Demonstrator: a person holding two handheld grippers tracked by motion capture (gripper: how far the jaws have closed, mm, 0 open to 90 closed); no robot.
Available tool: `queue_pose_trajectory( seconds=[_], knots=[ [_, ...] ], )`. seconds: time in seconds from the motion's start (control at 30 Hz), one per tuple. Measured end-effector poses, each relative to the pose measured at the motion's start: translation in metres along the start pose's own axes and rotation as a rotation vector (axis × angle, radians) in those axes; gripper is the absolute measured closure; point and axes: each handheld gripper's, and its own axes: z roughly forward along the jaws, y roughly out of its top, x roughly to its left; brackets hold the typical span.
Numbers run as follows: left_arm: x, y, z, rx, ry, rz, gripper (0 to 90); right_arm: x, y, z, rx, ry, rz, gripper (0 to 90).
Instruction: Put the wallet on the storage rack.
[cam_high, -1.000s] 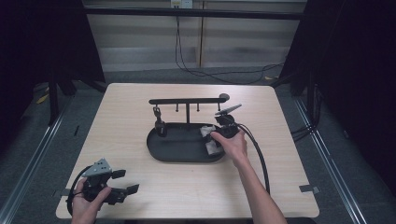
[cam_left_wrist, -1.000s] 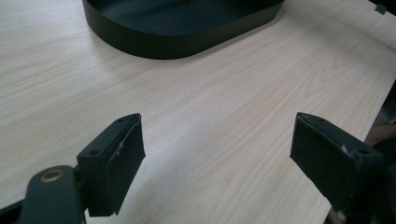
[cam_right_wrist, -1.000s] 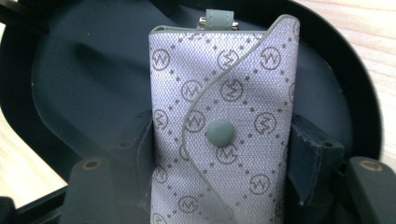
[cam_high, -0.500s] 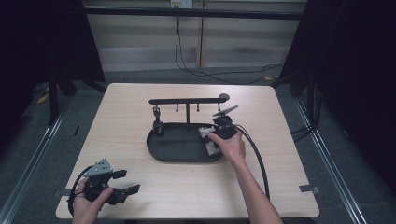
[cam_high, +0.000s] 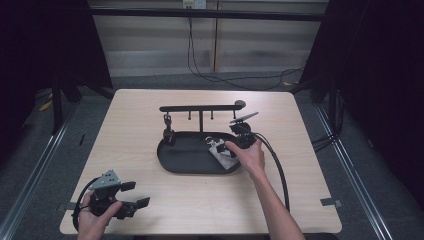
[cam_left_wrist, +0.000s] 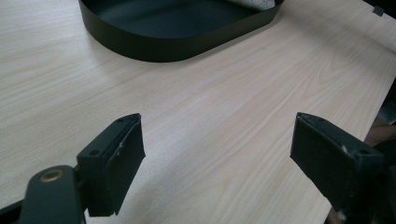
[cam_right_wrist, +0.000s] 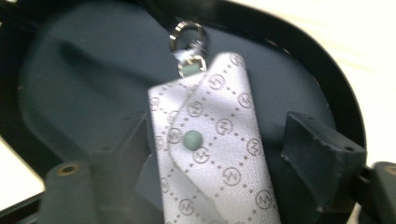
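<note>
my right gripper (cam_right_wrist: 215, 154) has just been opening; its jaws stand apart with the patterned pouch (cam_right_wrist: 212, 149) between them, lying in the black tray (cam_right_wrist: 70, 70) below; my left gripper (cam_left_wrist: 217, 158) hangs released over bare table (cam_left_wrist: 233, 93), tray ahead.

This looks like a lab or test room, not a home. A plain wooden table (cam_high: 150, 125) stands alone on a grey floor (cam_high: 45, 150). Dark curtains (cam_high: 380, 75) hang on both sides of the table. Behind the table, black cables (cam_high: 200, 65) trail down a bare wall. Metal rails (cam_high: 30, 175) run along the floor beside the table.
</note>
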Motion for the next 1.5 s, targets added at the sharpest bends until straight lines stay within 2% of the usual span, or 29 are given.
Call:
queue_pose_trajectory(
  seconds=[0.13,0.3,0.4,0.5,0.6,0.73,1.03,1.07,1.2,1.4,1.5],
  knots=[
    [0.0,0.0,0.0,0.003,-0.001,0.0,17.4,0.002,-0.001,-0.011,-0.038,0.014,-0.037,18.5],
    [0.001,0.0,0.0,0.004,0.004,-0.001,17.4,-0.003,-0.008,-0.025,-0.107,0.023,-0.043,16.4],
    [0.002,0.0,-0.001,0.01,-0.001,-0.001,17.4,-0.006,-0.011,-0.034,-0.116,0.036,-0.042,14.7],
    [0.002,0.0,-0.001,0.002,0.003,-0.008,17.5,-0.008,-0.013,-0.044,-0.164,0.05,-0.048,13.6],
    [0.003,0.0,-0.001,0.005,0.001,-0.01,17.5,-0.01,-0.015,-0.051,-0.182,0.009,-0.057,13.7],
    [0.003,0.0,0.0,0.006,-0.002,-0.007,17.5,-0.017,-0.025,-0.06,-0.218,0.009,-0.045,13.8],
    [0.003,0.0,-0.001,0.006,0.001,-0.011,17.5,-0.023,-0.043,-0.072,-0.23,-0.031,-0.043,15.0],
    [0.004,0.0,-0.001,0.009,-0.001,-0.016,17.5,-0.025,-0.048,-0.078,-0.24,-0.056,-0.045,15.1],
    [0.004,0.0,-0.001,0.006,0.004,-0.017,17.6,-0.029,-0.06,-0.09,-0.284,-0.074,-0.046,15.4],
    [0.004,0.0,-0.001,0.006,0.007,-0.018,17.6,-0.042,-0.087,-0.105,-0.324,-0.141,-0.045,16.5],
    [0.004,0.0,-0.001,0.007,0.007,-0.019,17.6,-0.046,-0.097,-0.11,-0.343,-0.145,-0.041,16.6]
  ],
)
